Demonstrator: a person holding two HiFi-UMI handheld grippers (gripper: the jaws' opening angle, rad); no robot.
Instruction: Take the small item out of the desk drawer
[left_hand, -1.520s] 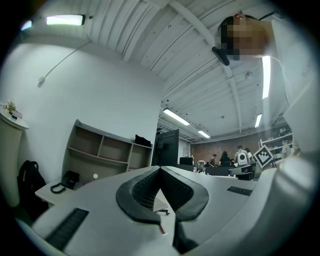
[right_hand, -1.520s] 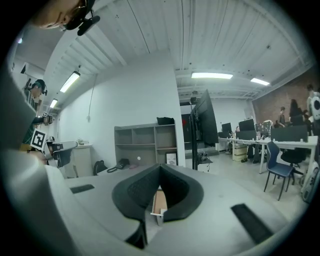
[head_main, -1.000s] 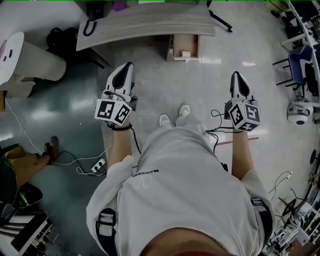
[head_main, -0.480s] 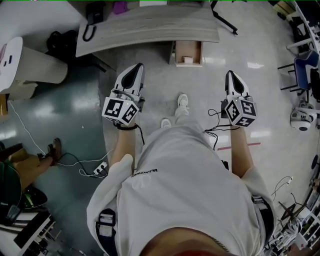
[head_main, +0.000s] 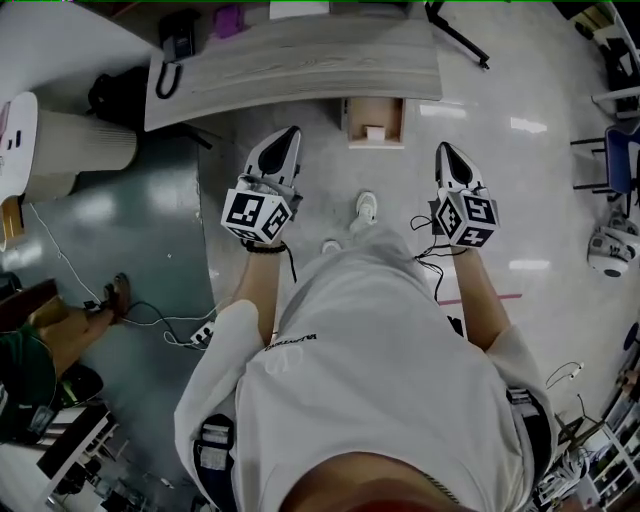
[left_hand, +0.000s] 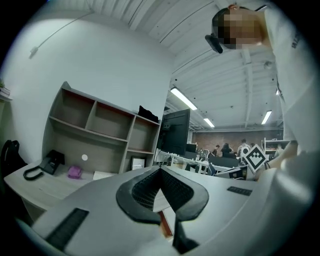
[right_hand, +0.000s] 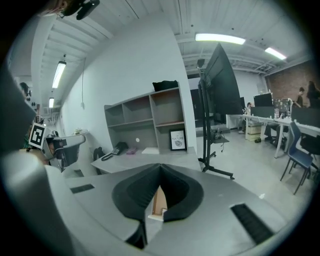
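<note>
**Small item sitting in the open drawer, both grippers short of it**

Small item (head_main: 374, 132) is a little pale, blocky thing lying on the floor of the drawer (head_main: 350, 117), roughly in the middle. The drawer is a light wooden box pulled out from under the front edge of the grey desk (head_main: 300, 62), towards the person. It's too small in frame to say more about the item than pale and boxy.

The head view is the only one that looks down into the drawer and shows the item. From up there you also get a black telephone (head_main: 177, 46) and a purple thing (head_main: 229, 18) at the back of the desk. The gripper views look along at about desk height instead, so they show what the head view can't: an open shelf unit (left_hand: 100, 131) standing on the desk and a framed picture (right_hand: 177, 140) beside it. The right gripper view catches a sliver of the drawer's wooden side through the gap under its jaws.

Both forearms are stretched out in front of the body, one on each side. The left gripper (head_main: 288, 138) angles slightly in towards the drawer, its fingers closed together on nothing. The right gripper (head_main: 444, 152) has its fingers pressed together too, also empty. Both tips are near the drawer but clear of it, one on each side
</note>
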